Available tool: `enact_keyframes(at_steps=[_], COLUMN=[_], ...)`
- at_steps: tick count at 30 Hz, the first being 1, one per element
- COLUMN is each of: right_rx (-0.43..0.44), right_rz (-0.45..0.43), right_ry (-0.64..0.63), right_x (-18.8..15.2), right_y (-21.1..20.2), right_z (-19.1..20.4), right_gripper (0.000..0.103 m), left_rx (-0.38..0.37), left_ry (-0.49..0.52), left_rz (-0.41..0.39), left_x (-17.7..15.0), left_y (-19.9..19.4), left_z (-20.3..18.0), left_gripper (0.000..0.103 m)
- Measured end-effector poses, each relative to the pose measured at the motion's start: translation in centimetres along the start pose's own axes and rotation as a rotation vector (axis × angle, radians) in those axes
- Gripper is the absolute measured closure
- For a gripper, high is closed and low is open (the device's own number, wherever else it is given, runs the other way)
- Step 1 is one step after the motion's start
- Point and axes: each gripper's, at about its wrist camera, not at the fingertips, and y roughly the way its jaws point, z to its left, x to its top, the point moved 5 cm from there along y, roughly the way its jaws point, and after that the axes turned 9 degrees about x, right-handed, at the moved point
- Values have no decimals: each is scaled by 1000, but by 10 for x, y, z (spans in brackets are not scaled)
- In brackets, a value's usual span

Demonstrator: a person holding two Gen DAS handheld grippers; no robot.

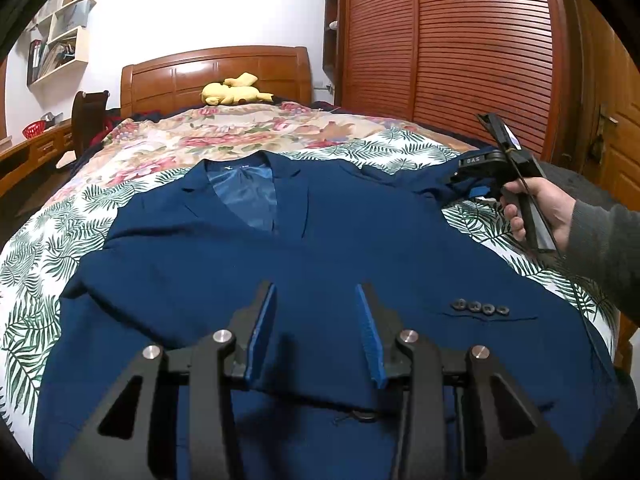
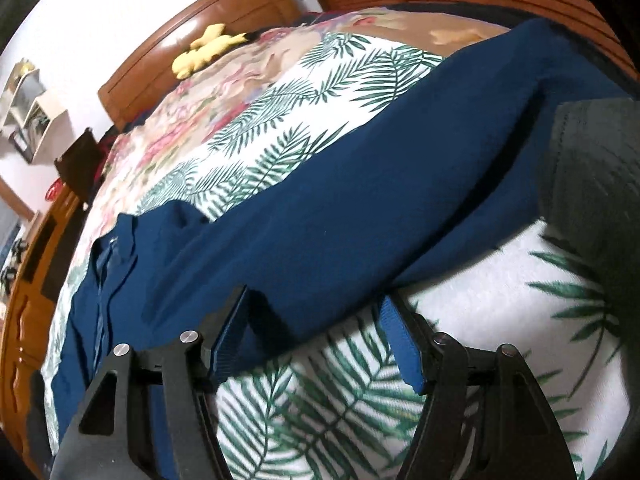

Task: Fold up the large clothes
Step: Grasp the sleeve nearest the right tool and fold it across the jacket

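Observation:
A navy blue suit jacket [image 1: 256, 264] lies flat and face up on the bed, collar toward the headboard. Its right sleeve [image 2: 360, 208] stretches out to the bed's right side. My left gripper [image 1: 316, 292] is open and empty, hovering over the jacket's lower front. My right gripper [image 2: 316, 300] is open with its jaws on either side of the sleeve's lower edge. It also shows in the left wrist view [image 1: 460, 180], held by a hand at the sleeve. Several dark cuff buttons [image 1: 480, 307] sit on the folded-in near sleeve.
The bed has a leaf-print cover [image 1: 36, 280] and a floral quilt [image 1: 192, 136] behind it. A yellow plush toy [image 1: 232, 92] rests by the wooden headboard [image 1: 216, 72]. A slatted wooden wardrobe [image 1: 460, 48] stands on the right, a desk [image 1: 36, 148] on the left.

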Motion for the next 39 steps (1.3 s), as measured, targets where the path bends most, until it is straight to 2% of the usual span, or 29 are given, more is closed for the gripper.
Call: enact_keyframes(at_steps=[1,3,7,12,17,19,20,22,24,27,32,39], right_rx=[-19,-39,-53,63,238,235,205,170,152,123,49,19], right_rz=[0,-1,-62,-108,-6,33,64,94,83,45,0,49], right_ry=[-12,-42,-162,-386,-591,-615,-626,-631,-623,-575,-446,-157], right_x=[2,4,9,2,-51,-68,-78,-87,-88,-79,-44,-30], right_y=[2,4,-10,-41,-60,-58,-55,-54,-59,-71,-73,-41], right_z=[1,3,28,98,169,177,177,172,163,148,108,39], right_gripper=[59,95,99,100,100,99,94,82,62,47,46,46], left_rx=[0,1,4,7,9,10,11,12,13,14,14,11], left_ry=[0,1,3,7,12,13,13,13,12,12,13,11], left_rz=[1,1,0,0,7,6,5,4,3,1,1,1], left_x=[0,0,0,0,0,0,0,0,1,1,1,1], left_y=[0,0,0,1,2,2,2,2,2,1,1,1], left_z=[0,0,0,0,-1,-2,-2,-2,-2,-2,-1,-2], left_gripper=[64,64,64,64,64,64,64,64,64,64,64,64])
